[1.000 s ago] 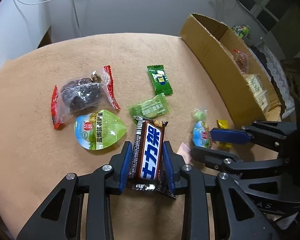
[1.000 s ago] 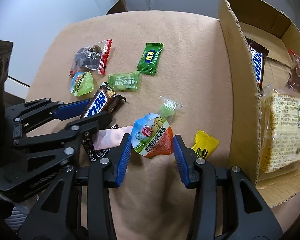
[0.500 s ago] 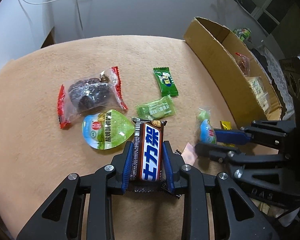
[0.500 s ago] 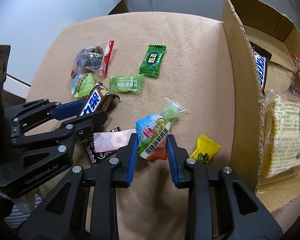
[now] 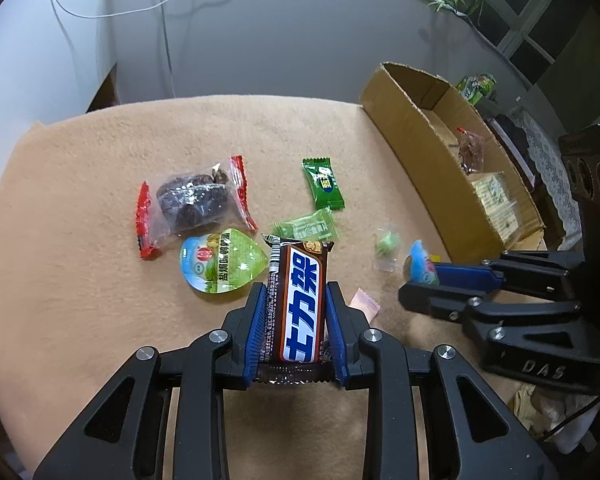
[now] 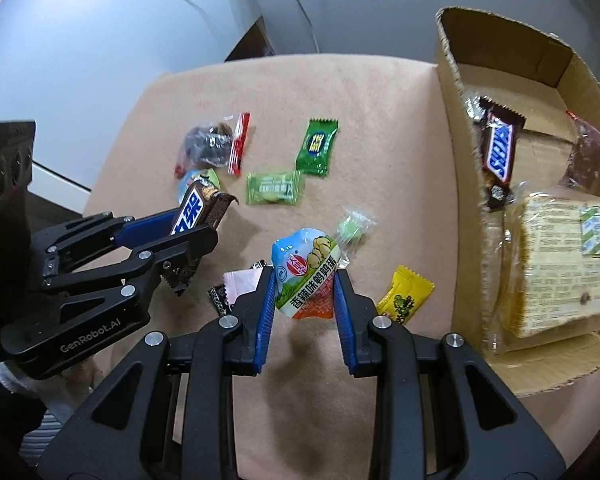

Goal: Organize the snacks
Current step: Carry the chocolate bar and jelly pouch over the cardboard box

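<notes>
My left gripper is shut on a brown Snickers bar and holds it above the tan cloth; it also shows in the right wrist view. My right gripper is shut on a blue and red quail-egg pouch, lifted off the cloth; the pouch shows in the left wrist view too. The cardboard box stands to the right and holds a Snickers bar, a bread pack and a dark snack bag.
On the cloth lie a red-ended bag of dark fruit, a green egg pouch, two green candies, a small clear green sweet, a yellow candy and a pink packet.
Both grippers have risen with their snacks. The right gripper closed on the egg pouch and lifted it off the cloth. The left kept its hold on the bar.
</notes>
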Demonstrator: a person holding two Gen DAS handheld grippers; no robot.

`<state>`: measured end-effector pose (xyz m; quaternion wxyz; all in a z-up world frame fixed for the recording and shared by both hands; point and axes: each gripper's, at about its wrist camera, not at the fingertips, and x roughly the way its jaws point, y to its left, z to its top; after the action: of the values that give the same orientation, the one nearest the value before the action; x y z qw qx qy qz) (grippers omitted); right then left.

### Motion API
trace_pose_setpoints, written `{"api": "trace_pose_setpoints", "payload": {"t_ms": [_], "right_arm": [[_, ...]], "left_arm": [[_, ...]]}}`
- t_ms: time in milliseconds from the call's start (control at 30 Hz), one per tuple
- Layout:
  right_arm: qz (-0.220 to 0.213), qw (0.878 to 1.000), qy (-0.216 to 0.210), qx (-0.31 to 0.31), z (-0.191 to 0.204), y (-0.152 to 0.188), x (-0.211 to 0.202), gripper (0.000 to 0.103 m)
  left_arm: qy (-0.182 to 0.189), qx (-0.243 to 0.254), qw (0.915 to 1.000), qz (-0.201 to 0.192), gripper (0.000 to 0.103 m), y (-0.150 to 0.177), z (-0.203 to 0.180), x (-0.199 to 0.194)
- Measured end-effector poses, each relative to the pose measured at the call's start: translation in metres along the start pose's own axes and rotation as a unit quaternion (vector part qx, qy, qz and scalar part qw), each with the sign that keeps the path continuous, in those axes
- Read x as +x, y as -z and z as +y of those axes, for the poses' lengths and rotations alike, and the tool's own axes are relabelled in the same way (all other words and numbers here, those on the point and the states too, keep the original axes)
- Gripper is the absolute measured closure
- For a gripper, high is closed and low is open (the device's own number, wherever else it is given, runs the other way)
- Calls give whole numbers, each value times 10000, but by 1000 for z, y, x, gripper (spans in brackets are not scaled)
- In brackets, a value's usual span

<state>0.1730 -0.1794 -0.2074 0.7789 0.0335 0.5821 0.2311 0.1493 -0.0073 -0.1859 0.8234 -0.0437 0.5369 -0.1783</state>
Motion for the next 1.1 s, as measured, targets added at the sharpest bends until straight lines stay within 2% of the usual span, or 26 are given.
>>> {"api": "trace_pose_setpoints", "payload": {"t_ms": [167, 433, 833, 1100], "right_arm": [[-164, 9998, -87, 19, 0, 8, -23, 74], [-453, 9989, -65, 77, -5, -3, -57, 74], [-901, 9942, 449, 365, -61, -31, -107, 74], [-1032, 9901, 804, 506, -102, -59, -119, 74]], "left_arm": [[9, -180, 9998, -104, 76, 2, 9, -14], [57, -179, 9993, -326, 76, -10, 6, -37], [362, 114, 9979, -516, 75, -48, -36, -29], [500, 322, 9965, -595, 75, -77, -65, -15]]}}
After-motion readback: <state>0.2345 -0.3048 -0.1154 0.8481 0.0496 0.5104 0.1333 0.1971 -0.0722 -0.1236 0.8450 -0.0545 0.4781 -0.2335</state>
